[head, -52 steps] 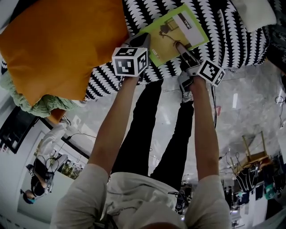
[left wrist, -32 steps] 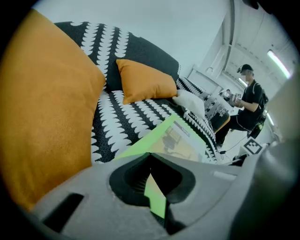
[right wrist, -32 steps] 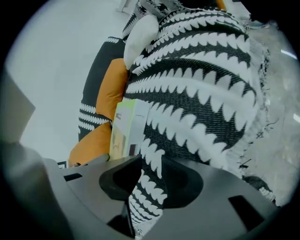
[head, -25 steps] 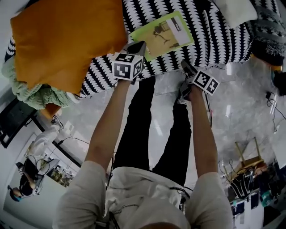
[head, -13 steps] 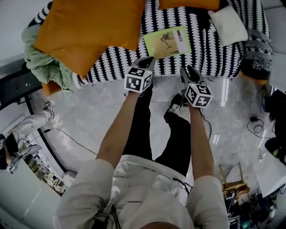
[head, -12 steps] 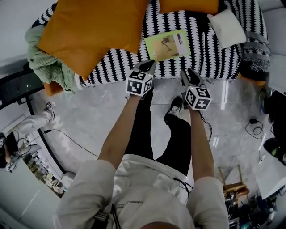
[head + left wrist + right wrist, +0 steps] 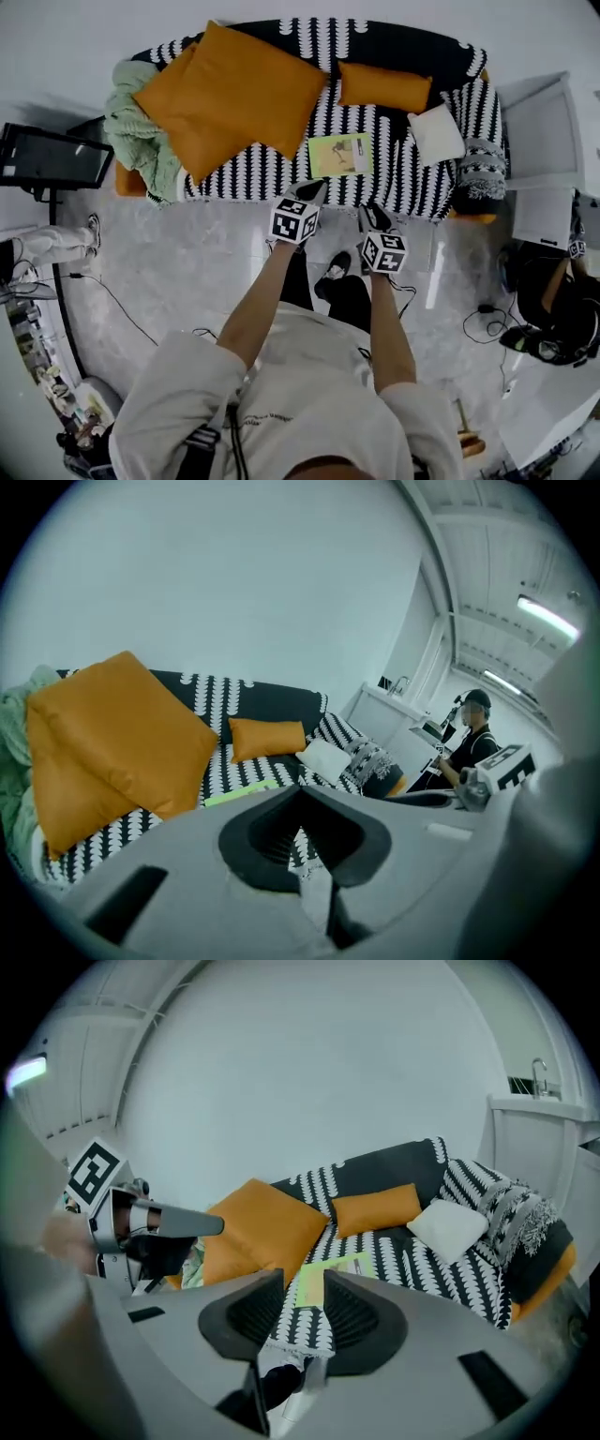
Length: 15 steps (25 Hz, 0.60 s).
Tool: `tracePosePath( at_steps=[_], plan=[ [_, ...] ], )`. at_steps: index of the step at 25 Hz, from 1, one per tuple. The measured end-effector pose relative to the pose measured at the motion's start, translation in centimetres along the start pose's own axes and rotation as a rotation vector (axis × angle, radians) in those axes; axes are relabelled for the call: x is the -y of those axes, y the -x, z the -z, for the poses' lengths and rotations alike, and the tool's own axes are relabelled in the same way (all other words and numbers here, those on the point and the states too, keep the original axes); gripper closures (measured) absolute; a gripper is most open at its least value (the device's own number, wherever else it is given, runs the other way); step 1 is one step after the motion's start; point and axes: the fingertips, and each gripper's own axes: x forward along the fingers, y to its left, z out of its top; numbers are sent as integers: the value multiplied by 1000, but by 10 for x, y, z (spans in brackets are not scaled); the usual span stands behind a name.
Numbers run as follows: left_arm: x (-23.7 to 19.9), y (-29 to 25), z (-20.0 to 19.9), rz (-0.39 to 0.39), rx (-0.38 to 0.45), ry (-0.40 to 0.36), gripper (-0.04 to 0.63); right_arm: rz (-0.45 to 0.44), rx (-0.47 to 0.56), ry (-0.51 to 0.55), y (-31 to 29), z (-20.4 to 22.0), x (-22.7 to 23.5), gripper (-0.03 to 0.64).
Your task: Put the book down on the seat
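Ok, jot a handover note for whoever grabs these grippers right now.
Left claw: open, empty, in front of the sofa seat.
Right claw: open, empty, beside it.
Book: flat on the sofa seat, between the big orange cushion and the white cushion, touched by neither claw.
Done: book is down on the seat.
Left: nothing that shows.

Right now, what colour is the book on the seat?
The book is light green; head view shows it best.

Patterned cloth sofa (image 7: 398, 183), matt orange cushions (image 7: 234, 94), glossy floor (image 7: 178, 272), paper book (image 7: 339, 155)
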Motion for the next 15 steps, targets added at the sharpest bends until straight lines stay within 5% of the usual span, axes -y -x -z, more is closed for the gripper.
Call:
tracePosePath(
  at_steps=[7,15],
  plan=[
    [42,66,-20,-27,32,43,588,22,85,-63,34,-60,-45,488],
    [55,76,-33,-35,-2,-62,588,-18,88,192,46,-104,-81,488]
  ],
)
